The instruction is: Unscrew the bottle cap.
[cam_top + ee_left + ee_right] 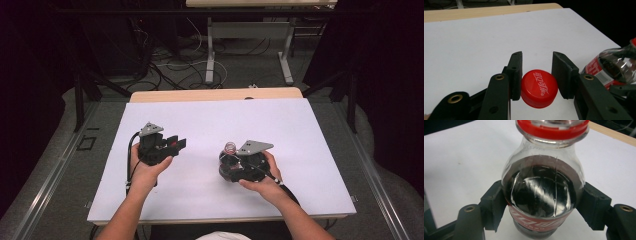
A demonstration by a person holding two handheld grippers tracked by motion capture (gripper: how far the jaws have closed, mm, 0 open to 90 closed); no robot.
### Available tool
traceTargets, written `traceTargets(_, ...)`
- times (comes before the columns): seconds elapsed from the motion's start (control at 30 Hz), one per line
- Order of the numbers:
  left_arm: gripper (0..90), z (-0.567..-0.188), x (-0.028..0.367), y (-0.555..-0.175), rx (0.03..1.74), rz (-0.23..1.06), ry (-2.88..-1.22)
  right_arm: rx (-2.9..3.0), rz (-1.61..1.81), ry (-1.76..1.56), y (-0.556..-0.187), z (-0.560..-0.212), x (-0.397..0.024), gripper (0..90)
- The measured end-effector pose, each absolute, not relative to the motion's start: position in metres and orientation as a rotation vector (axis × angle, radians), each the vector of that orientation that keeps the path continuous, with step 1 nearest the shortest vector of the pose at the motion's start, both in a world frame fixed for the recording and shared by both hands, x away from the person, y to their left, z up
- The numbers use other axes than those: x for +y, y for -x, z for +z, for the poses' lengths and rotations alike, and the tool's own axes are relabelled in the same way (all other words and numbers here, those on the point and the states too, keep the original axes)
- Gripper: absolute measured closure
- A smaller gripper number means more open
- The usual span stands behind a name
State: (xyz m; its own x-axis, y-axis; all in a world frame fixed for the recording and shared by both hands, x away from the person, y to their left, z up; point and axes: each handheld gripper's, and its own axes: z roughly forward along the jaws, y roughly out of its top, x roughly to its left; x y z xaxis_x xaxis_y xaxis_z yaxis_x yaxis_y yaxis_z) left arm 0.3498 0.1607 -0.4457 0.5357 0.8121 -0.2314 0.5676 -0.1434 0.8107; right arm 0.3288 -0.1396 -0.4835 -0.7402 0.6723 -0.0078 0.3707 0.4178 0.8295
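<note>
- The left tool [537,75] grips a red cap [539,88], low over the white worktop [210,125].
- The right tool [544,205] clamps a cola bottle [541,195] upright, its mouth open.
- In the high view the bottle stands well apart, to the cap's right; the capping move likely runs that way.

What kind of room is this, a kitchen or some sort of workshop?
Likely a lab or recording workshop: a plain white-topped table ringed by dark curtains, loose cables on the floor, and a person working hand-held black grippers on a clear plastic cola bottle.
</note>
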Motion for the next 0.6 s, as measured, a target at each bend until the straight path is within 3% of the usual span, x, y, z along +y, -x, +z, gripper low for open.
traceTargets(0.6,61.9,-0.488,0.161,-0.364,1.218,0.362,-1.859,2.227,1.144,-1.037,-0.371,-0.5,-0.149,29.8)
